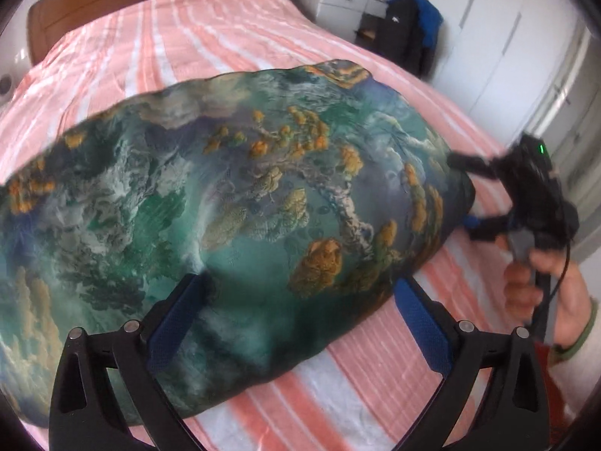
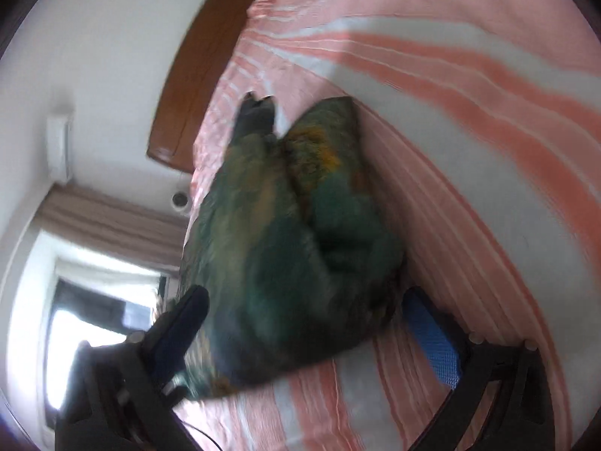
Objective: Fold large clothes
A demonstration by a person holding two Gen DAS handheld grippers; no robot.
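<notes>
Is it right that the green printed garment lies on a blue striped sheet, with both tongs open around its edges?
Not quite. The sheet is pink with white stripes, not blue, as the left wrist view shows. The rest holds: the green printed garment lies on it, and the left tongs and right tongs both stand open around its edges.

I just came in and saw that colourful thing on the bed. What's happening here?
A person is folding a big garment printed in green, blue and orange on a bed with a pink-and-white striped sheet. Each hand holds a black two-finger gripper with blue pads. The left gripper is open over the near edge of the cloth. The right gripper, held in the person's hand, is open at the far end. Neither is pinching the cloth.
</notes>
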